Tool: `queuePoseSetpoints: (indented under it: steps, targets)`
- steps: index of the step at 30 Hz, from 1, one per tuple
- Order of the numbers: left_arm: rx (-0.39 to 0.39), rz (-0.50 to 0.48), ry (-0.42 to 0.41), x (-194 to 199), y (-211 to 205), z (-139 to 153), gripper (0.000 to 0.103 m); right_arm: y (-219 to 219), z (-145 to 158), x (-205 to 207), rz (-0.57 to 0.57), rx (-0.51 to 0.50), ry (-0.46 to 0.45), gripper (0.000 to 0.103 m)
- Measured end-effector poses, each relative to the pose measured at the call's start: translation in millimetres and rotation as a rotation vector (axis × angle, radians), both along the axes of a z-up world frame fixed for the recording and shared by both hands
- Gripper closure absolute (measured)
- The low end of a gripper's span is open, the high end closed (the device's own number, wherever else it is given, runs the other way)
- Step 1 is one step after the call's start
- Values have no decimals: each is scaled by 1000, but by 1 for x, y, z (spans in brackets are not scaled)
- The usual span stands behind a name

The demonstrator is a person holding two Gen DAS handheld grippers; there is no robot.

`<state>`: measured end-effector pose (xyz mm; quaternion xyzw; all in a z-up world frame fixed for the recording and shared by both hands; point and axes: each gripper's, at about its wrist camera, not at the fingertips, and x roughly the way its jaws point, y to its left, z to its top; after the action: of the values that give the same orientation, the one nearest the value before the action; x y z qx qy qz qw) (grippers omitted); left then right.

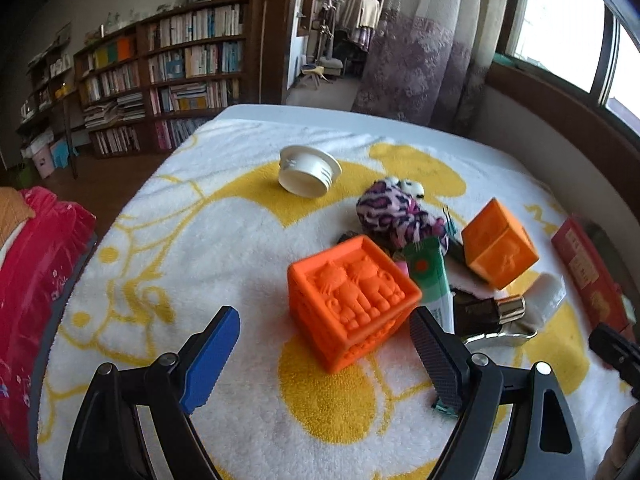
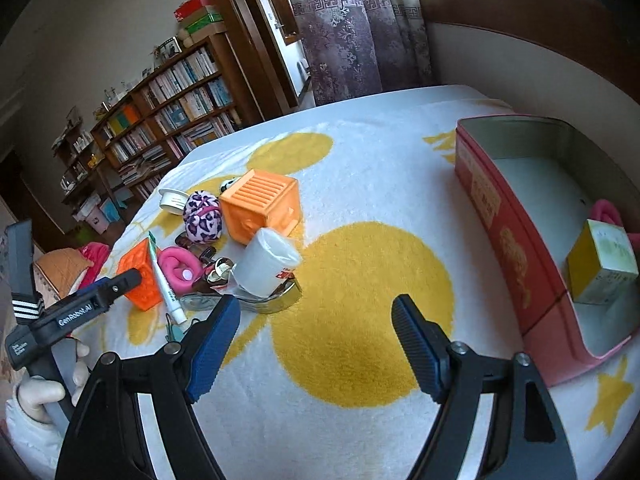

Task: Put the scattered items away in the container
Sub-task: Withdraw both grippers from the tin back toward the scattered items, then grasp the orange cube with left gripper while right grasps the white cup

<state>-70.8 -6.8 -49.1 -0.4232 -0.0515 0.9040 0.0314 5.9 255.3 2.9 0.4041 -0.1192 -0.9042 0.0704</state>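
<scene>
My red tin container [image 2: 516, 248] lies at the far right of the towel-covered worktop [image 2: 360, 280], already holding a yellow box [image 2: 602, 268]. The clutter sits well apart from it, off to the left. Nearest my left tool [image 1: 326, 364] is the orange cube [image 1: 352, 300], just ahead and a touch right of centre, one corner toward me; it has no real long axis. That tool is released, nothing between its fingers. My right tool [image 2: 316, 350] hangs spread and empty over bare towel, between pile and container, with the white jar [image 2: 266, 264] ahead on its left.
</scene>
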Motion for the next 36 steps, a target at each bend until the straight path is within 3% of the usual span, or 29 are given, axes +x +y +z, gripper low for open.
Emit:
queuePoseSetpoints:
  steps: [12,22,29,32,36]
  targets:
    - [-2,2,-49,-26,13,-5,15,-11,-11,-5,41,-10,-23,22]
    - [32,31,-33,-39,19,-1,15,-12,-16,-6,50,-29,-34,22]
    - [7,48,-22,-39,19,-4,15,-11,-15,-5,43,-36,-30,22]
    - [19,24,-28,-36,16,-4,27,-11,-16,-6,42,-37,-33,22]
    - [26,-3,-24,-29,12,-3,27,-11,-15,-6,42,-33,-31,22]
